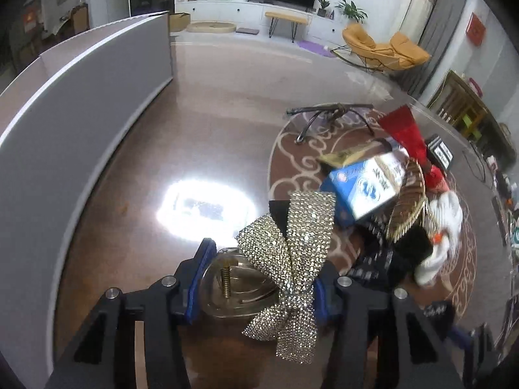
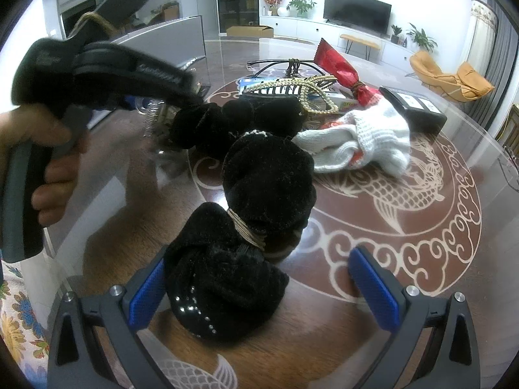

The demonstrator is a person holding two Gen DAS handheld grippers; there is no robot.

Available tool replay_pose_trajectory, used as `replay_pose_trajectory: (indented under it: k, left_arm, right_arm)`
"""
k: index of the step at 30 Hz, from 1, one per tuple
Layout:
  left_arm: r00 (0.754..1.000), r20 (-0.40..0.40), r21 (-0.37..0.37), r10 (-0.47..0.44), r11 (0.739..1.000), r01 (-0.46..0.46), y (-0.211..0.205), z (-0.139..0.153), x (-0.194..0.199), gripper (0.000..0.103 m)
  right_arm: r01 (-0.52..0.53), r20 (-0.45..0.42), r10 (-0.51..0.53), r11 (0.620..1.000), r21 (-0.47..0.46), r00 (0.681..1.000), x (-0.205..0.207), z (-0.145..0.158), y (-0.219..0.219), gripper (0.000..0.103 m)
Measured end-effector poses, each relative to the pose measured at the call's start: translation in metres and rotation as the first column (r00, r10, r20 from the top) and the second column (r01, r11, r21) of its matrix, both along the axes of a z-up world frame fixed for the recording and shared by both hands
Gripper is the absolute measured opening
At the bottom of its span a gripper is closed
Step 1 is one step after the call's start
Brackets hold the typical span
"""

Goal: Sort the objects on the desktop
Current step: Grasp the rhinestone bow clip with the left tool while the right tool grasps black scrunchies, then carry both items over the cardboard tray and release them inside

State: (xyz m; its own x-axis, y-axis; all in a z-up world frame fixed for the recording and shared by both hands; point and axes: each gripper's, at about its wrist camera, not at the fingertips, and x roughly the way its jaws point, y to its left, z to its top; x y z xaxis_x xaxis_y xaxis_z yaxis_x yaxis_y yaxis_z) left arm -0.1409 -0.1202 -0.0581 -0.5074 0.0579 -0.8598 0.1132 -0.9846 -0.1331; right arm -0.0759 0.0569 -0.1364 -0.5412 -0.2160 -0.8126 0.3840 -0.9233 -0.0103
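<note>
Left wrist view: the left gripper (image 1: 259, 278) is being held with its blue pads closed in on a rhinestone bow (image 1: 288, 259) and a clear glass piece with a brass screw (image 1: 233, 288); both are sitting between the jaws, the bow draped over the right pad. Ahead and to the right of this gripper, a blue and white box (image 1: 366, 184) is lying tilted on the pile; its printing is blurred and is not being read. Beyond it, one red foil packet (image 1: 408, 136), one pair of glasses (image 1: 327, 113) and one white knit glove (image 1: 444, 227) are being noted. A grey partition (image 1: 81, 97) is standing to the left.

Right wrist view: the right gripper (image 2: 259, 288) is being held wide open and is gripping nothing. A black velvet hair bow (image 2: 246, 227) is lying on the table (image 2: 373, 308) between the jaws, against the left pad (image 2: 147, 288). Farther ahead, one gold hair clip (image 2: 292, 90) and one black box (image 2: 415, 107) with unreadable labels are being seen. A hand (image 2: 42, 162) on the left gripper's handle is blocking the left of the view.
</note>
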Motion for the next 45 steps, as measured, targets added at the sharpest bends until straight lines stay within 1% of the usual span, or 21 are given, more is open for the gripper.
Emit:
replay_pose_trajectory:
  k: [2,5,10,14,16,17,19,20,21,22,24,27,31,33,35,38,40,41,42,44,45]
  left_arm:
    - [1.0,-0.005,0.004,-0.016,1.0,0.016,-0.004,-0.001,0.017,0.051]
    - [0.999,0.005,-0.026,-0.054,0.998,0.054,-0.009,-0.002,0.053,0.051]
    - [0.996,0.003,-0.024,-0.09,0.996,0.09,-0.009,-0.005,0.111,0.051]
    - [0.997,-0.015,-0.029,-0.082,0.996,0.081,-0.008,-0.004,0.127,0.051]
    - [0.997,-0.02,-0.034,-0.079,0.996,0.079,-0.007,-0.005,0.127,0.051]
    - [0.997,-0.021,-0.034,-0.079,0.996,0.078,-0.01,-0.001,0.139,0.051]
    - [0.996,-0.021,-0.036,-0.082,0.996,0.081,-0.01,0.0,0.141,0.051]
    - [0.996,-0.024,-0.038,-0.085,0.996,0.084,-0.009,0.0,0.142,0.051]
    - [0.996,-0.028,-0.038,-0.089,0.995,0.088,-0.009,0.0,0.145,0.051]
    - [0.995,-0.031,-0.037,-0.094,0.995,0.093,-0.009,0.0,0.146,0.051]
    - [0.994,-0.038,-0.034,-0.107,0.994,0.106,-0.008,-0.001,0.149,0.051]
    - [0.992,-0.05,-0.006,-0.116,0.993,0.116,-0.009,0.003,0.152,0.051]
    - [0.989,-0.083,0.054,-0.122,0.991,0.126,-0.015,0.026,0.155,0.051]
    - [0.986,-0.115,0.095,-0.12,0.987,0.131,-0.024,0.046,0.158,0.051]
    - [0.982,-0.151,0.116,-0.11,0.985,0.128,-0.039,0.071,0.162,0.051]
    - [0.977,-0.198,0.116,-0.075,0.988,0.099,-0.075,0.105,0.168,0.051]
    - [0.977,-0.211,0.11,-0.039,0.992,0.064,-0.104,0.124,0.169,0.051]
    - [0.976,-0.217,0.099,-0.012,0.995,0.034,-0.124,0.133,0.169,0.051]
    - [0.975,-0.222,0.067,0.018,0.998,-0.003,-0.144,0.139,0.168,0.051]
    - [0.973,-0.217,0.014,0.082,0.997,-0.081,-0.179,0.144,0.167,0.051]
    - [0.972,-0.206,0.005,0.117,0.993,-0.119,-0.199,0.144,0.166,0.051]
  right_arm:
    - [0.0,0.0,0.0,1.0,0.0,1.0,0.0,0.0,0.0,0.103]
    - [0.0,-0.001,0.0,1.0,0.0,1.0,0.0,0.0,0.0,0.103]
    - [-0.001,-0.001,0.001,1.0,0.001,1.0,0.0,0.0,0.0,0.103]
    - [-0.005,0.003,0.005,1.0,0.003,1.0,-0.001,0.0,-0.001,0.103]
    - [-0.02,0.041,0.019,1.0,0.017,0.999,-0.004,0.0,-0.001,0.103]
    - [-0.012,0.061,0.011,1.0,0.025,0.998,-0.007,0.0,-0.001,0.103]
    - [-0.002,0.064,0.0,1.0,0.021,0.998,-0.007,0.002,0.002,0.094]
    - [0.004,0.048,-0.005,1.0,0.019,0.999,-0.004,0.006,0.004,0.076]
    - [0.007,0.04,-0.007,1.0,0.018,0.999,-0.002,0.009,0.005,0.049]
    - [0.011,0.036,-0.011,1.0,0.019,0.999,0.001,0.011,0.006,0.038]
    - [0.017,0.045,-0.017,1.0,-0.01,0.999,0.003,0.016,0.012,0.034]
    - [0.009,0.044,-0.007,1.0,-0.029,0.999,0.007,0.028,0.015,0.034]
    - [-0.005,0.055,0.009,0.997,-0.08,0.998,0.014,0.049,0.013,0.034]
    - [-0.025,0.046,0.03,0.994,-0.103,0.998,0.015,0.064,0.001,0.034]
    - [-0.06,0.032,0.065,0.99,-0.125,0.997,0.015,0.079,-0.02,0.034]
    - [-0.136,-0.002,0.137,0.977,-0.167,0.991,0.019,0.107,-0.063,0.034]
    - [-0.197,-0.024,0.197,0.959,-0.201,0.98,0.017,0.126,-0.102,0.034]
    - [-0.224,-0.032,0.223,0.951,-0.213,0.974,0.015,0.134,-0.121,0.034]
    - [-0.246,-0.04,0.243,0.945,-0.217,0.969,0.013,0.14,-0.138,0.034]
    - [-0.301,-0.066,0.294,0.926,-0.228,0.953,0.007,0.157,-0.187,0.034]
    - [-0.324,-0.075,0.315,0.917,-0.232,0.946,0.004,0.163,-0.206,0.034]
